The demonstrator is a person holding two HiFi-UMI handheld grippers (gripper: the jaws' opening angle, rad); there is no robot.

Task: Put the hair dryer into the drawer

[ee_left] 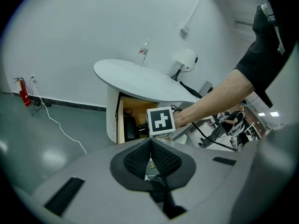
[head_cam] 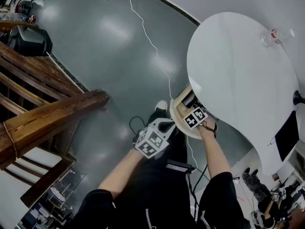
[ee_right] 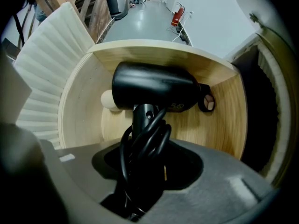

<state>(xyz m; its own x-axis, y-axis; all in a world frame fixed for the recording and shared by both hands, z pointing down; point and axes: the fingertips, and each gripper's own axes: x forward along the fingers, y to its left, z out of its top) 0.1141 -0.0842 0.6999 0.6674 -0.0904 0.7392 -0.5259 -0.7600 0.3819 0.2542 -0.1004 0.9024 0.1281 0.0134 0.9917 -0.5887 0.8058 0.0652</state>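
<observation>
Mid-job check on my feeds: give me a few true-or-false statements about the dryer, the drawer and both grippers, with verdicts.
1. The hair dryer has its handle between the jaws of the right gripper. True.
2. The left gripper has its jaws wide apart. False: its pads meet, with nothing between them.
3. The drawer is pushed shut. False: it is pulled out, and its wooden inside shows beneath the hair dryer.
4. A clear bottle stands upright on the white table. True.
5. The hair dryer is white. False: it is black.
</observation>
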